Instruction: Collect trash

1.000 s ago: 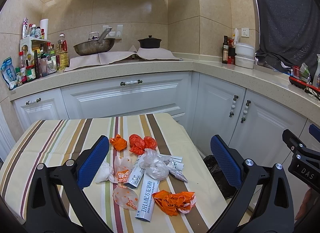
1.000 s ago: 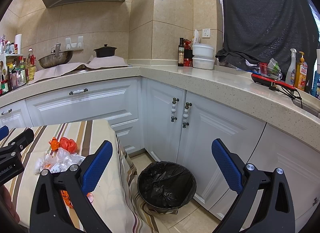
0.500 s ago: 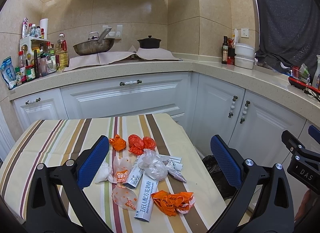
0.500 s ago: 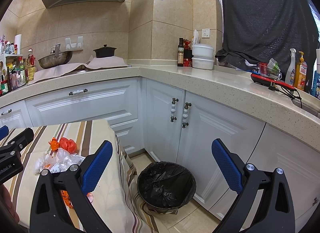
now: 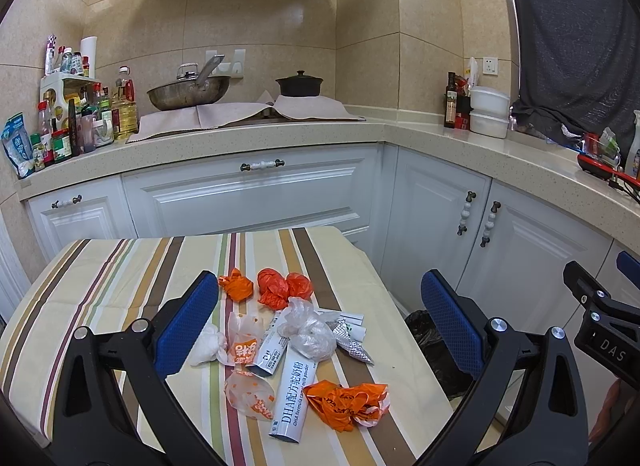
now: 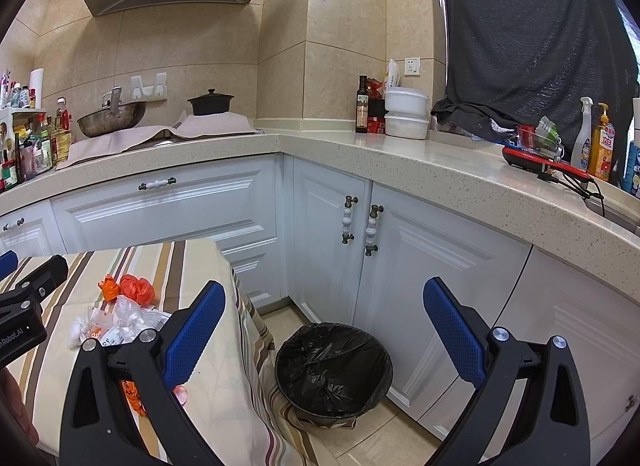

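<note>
A heap of trash lies on the striped tablecloth: orange bags, a clear plastic bag, a white DHA milk-powder sachet, an orange wrapper, a foil scrap. My left gripper is open and empty, hovering above the heap. My right gripper is open and empty, above a round bin with a black liner on the floor right of the table. The heap also shows in the right wrist view.
White cabinets run behind and right of the table under an L-shaped counter. On the counter stand a wok, a black pot, bottles and white containers. The bin sits close to cabinet doors.
The left view has shifted very slightly; the trash sits marginally lower and left in frame. The right gripper has not moved. Both stay open.
</note>
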Demonstrator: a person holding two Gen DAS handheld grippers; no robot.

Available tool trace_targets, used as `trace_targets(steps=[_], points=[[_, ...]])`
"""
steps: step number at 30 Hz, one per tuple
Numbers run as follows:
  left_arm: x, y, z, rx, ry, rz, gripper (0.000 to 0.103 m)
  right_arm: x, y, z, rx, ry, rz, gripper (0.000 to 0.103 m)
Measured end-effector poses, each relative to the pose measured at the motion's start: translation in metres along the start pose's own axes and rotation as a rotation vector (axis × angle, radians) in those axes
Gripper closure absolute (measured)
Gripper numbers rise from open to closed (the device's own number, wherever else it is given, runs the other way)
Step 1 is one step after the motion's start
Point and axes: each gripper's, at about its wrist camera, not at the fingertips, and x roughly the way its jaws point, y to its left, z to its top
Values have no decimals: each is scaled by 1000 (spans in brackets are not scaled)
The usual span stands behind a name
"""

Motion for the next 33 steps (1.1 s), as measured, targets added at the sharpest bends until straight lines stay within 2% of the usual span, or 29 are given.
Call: trace_targets(steps=[33], points=[[0,1,1,-1,2,-2,4,0,1,2,-2,1,2,6]])
